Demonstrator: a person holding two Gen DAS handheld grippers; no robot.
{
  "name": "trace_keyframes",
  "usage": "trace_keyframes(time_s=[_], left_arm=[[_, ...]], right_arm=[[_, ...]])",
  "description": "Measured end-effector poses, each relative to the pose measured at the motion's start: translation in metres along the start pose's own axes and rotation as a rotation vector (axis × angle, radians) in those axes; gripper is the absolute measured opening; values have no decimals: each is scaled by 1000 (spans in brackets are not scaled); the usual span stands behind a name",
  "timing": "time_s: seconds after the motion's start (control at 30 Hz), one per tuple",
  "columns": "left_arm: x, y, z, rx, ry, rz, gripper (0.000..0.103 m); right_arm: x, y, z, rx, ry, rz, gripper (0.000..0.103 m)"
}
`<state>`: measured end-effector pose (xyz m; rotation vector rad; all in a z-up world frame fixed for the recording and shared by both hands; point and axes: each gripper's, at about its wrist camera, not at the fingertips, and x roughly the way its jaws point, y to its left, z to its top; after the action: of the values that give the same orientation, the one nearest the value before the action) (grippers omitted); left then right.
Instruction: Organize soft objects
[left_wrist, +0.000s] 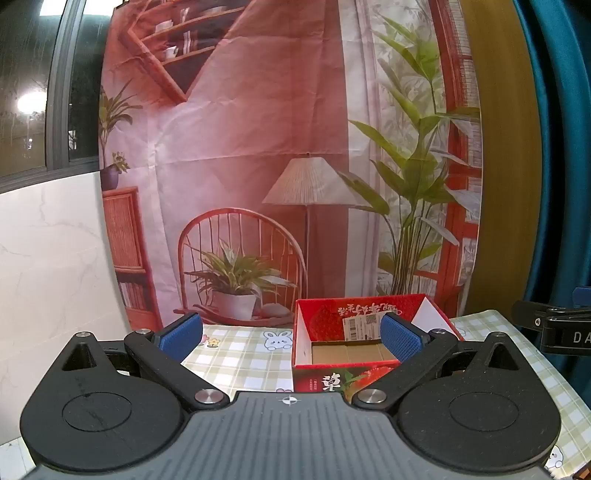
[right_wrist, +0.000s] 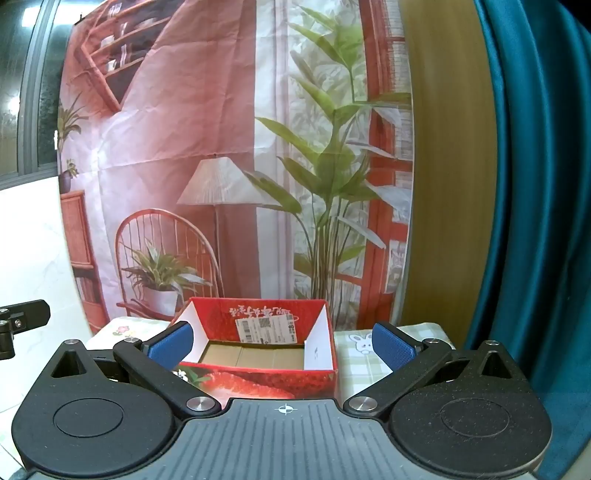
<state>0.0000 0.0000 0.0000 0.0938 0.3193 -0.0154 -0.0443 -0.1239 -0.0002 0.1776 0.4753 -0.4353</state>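
A red strawberry-print cardboard box (left_wrist: 369, 376) stands open on the checked tablecloth (left_wrist: 240, 358), its brown floor bare. It also shows in the right wrist view (right_wrist: 273, 380). My left gripper (left_wrist: 291, 338) is open and empty, held above the table in front of the box, with the box just right of centre. My right gripper (right_wrist: 282, 341) is open and empty, with the box between and beyond its blue pads (right_wrist: 391, 347). No soft object shows in either view.
A printed fabric backdrop (left_wrist: 258, 147) hangs right behind the table. A white marble wall (left_wrist: 48, 258) lies to the left, a teal curtain (right_wrist: 535, 184) to the right. The other gripper's black body shows at the right edge (left_wrist: 554, 328) and at the left edge (right_wrist: 22, 321).
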Motion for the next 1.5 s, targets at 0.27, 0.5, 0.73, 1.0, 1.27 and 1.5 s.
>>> trace_keyframes(time_s=[0.27, 0.5, 0.73, 1.0, 1.27, 1.5], left_arm=[[0, 1, -1, 1, -1, -1, 103], [0, 1, -1, 2, -2, -1, 103], [0, 1, 0, -2, 2, -3, 103], [6, 2, 1, -12, 11, -6, 103], [5, 2, 0, -6, 8, -2, 103], [14, 0, -9, -9, 14, 5, 103]], right_arm=[[0, -1, -2, 3, 2, 0, 103], [0, 0, -3, 3, 3, 0, 103], [1, -1, -3, 4, 3, 0, 103], [1, 0, -2, 5, 4, 0, 103], [1, 0, -2, 7, 5, 0, 103], [7, -2, -12, 28, 0, 36, 103]])
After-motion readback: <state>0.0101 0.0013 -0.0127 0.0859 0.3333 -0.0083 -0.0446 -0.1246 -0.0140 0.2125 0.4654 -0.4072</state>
